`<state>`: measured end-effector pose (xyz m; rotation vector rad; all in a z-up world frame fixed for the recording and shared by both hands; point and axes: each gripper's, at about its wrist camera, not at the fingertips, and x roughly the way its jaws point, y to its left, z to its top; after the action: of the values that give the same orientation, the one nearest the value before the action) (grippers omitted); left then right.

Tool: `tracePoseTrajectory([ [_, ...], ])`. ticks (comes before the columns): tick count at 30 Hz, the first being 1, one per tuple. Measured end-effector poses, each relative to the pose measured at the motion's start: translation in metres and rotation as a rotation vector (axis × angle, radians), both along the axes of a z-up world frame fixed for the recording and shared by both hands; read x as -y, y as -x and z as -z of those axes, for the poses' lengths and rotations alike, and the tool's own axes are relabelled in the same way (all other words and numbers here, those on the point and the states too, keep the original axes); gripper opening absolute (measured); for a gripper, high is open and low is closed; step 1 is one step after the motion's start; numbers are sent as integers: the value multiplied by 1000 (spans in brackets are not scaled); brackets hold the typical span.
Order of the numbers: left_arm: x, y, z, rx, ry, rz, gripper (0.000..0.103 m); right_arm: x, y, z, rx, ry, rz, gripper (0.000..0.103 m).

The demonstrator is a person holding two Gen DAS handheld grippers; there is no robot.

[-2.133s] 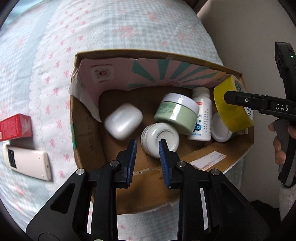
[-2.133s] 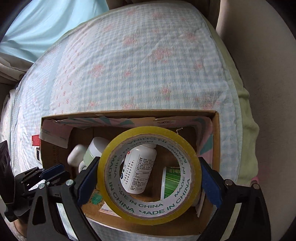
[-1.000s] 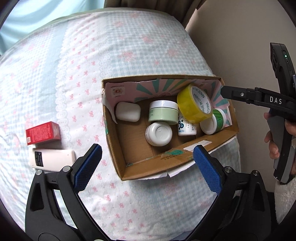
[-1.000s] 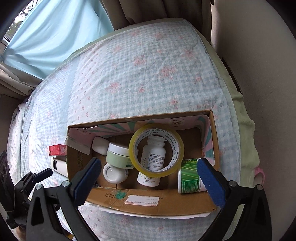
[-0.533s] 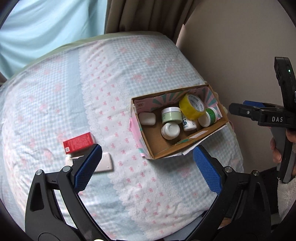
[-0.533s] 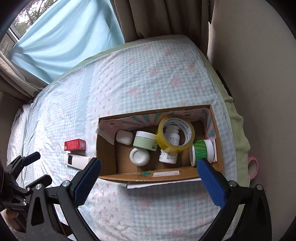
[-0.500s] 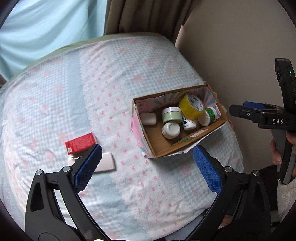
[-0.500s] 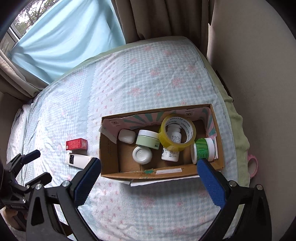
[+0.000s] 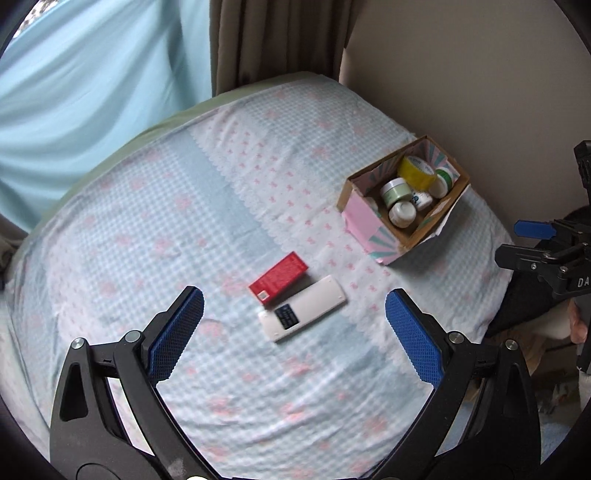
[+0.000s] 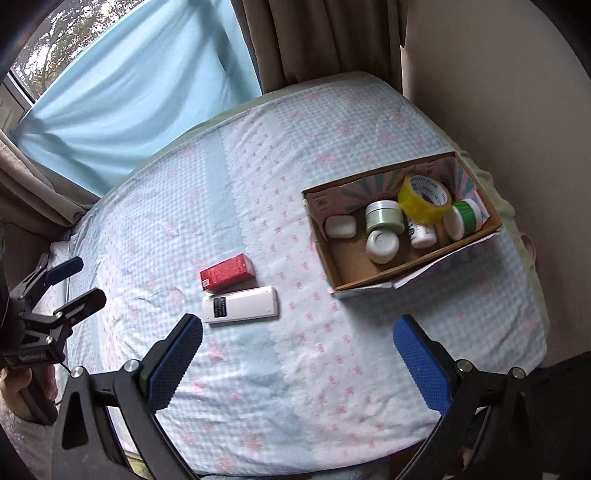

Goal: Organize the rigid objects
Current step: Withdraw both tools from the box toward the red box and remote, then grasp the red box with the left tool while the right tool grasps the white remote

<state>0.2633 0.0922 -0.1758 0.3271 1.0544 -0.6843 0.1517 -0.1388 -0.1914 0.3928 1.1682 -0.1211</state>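
Cardboard box point(image 10: 354, 273) near the right edge of the bed, close to the wall, holding a yellow tape roll point(image 10: 424, 199) propped on a white bottle point(image 10: 422, 232), a pale green jar point(image 10: 384, 216), a white round jar point(image 10: 382, 245), a small white case point(image 10: 340, 226) and a green-banded tub point(image 10: 464, 218) on its side. Well apart from the box, out on the checked bedspread point(image 10: 258, 369), a red carton point(image 10: 227, 272) and a white remote point(image 10: 240, 305), lying side by side, touching or almost so.

From the right wrist view: box interior laid fully open, every item separable, the white case clear against the left end wall. Window with trees beyond, blue curtain point(image 10: 122, 99), brown drape point(image 10: 317, 33). Left gripper point(image 10: 72, 282) at the left edge, seen from the side with a hand point(image 10: 18, 380) on its grip, fingers splayed apart and clamping nothing.

From the left wrist view: same box point(image 9: 373, 229) farther off and turned, pink outer wall facing the camera, white case mostly hidden behind that wall. Red carton point(image 9: 277, 279) and remote point(image 9: 302, 313) centred between the blue pads point(image 9: 177, 332) of the left gripper point(image 9: 293, 334), jaws wide apart, empty. Right gripper point(image 9: 526, 242) at the right edge, only partly in frame, fingers separated, nothing between them.

In its own view, right gripper point(image 10: 297, 354) with jaws spread wide over bare bedspread, empty, remote just beyond the left pad point(image 10: 175, 360).
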Motion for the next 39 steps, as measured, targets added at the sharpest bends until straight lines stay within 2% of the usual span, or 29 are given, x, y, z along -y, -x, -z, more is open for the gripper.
tracePoseTrajectory([
  [5, -14, -21, 27, 0, -83, 126, 99, -41, 6, 22, -44, -58, 50, 103],
  [9, -5, -30, 63, -31, -153, 212, 99, -51, 10, 52, -77, -188, 176, 103],
  [15, 18, -46, 118, -89, -242, 302, 99, -50, 10, 102, -120, -418, 475, 103],
  [18, 33, -56, 145, -108, -294, 356, 99, -51, 3, 137, -144, -527, 648, 103],
  [25, 76, -81, 212, -128, -412, 498, 99, -62, -28, 218, -205, -710, 1006, 103],
  [29, 95, -94, 244, -168, -435, 558, 99, -67, -45, 255, -269, -746, 1141, 95],
  [34, 111, -102, 274, -195, -446, 610, 98, -64, -58, 283, -333, -729, 1252, 89],
  [37, 117, -105, 289, -233, -441, 620, 87, -66, -63, 296, -373, -735, 1298, 87],
  [39, 119, -107, 298, -273, -436, 622, 75, -67, -68, 303, -399, -742, 1313, 81],
])
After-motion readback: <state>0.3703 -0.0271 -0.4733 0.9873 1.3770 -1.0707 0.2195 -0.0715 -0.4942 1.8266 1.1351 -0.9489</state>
